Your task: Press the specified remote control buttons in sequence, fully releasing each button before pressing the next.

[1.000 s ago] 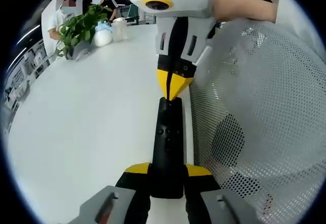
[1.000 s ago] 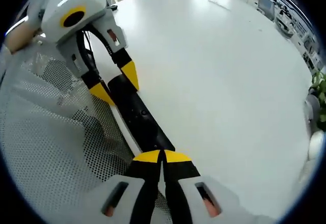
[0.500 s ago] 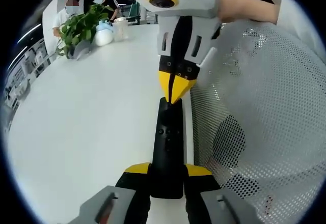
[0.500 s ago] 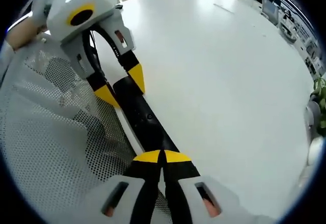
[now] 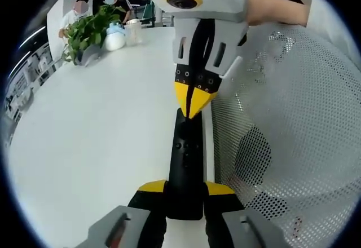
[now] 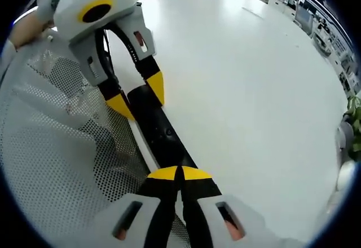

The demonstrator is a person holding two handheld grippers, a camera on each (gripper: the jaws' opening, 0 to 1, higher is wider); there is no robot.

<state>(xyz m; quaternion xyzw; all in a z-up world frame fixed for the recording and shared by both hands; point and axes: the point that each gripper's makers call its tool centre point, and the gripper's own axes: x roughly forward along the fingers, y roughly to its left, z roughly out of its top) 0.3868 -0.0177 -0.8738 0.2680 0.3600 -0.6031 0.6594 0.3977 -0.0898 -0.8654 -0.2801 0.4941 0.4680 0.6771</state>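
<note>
Left gripper (image 5: 185,189): yellow-tipped jaws clamp the near end of the black remote control (image 5: 186,160), one tip on each side of its body. Same gripper in the right gripper view (image 6: 141,93) comes in from the upper left, tips straddling the remote's (image 6: 161,132) far end there.

Right gripper (image 6: 180,173): jaws pressed together, yellow tips touching, no gap. Tips sit at the remote's near end in its own view; contact with the surface I can't tell. In the left gripper view it (image 5: 193,106) points down at the remote's far end, tips together in a single wedge, just at or above the top edge of the remote.

Remote lies lengthwise along the edge of the white table (image 5: 101,135), small buttons visible mid-body. It sits right at the table's border, beside a white perforated mesh surface (image 5: 287,141), which looks like a chair back.

A person's bare forearm (image 5: 276,11) shows behind the right gripper.

Far end of the table: a green potted plant (image 5: 90,28), a white rounded object and a clear jar (image 5: 132,32) next to it. Another person in white (image 5: 70,20) stands behind the plant.
</note>
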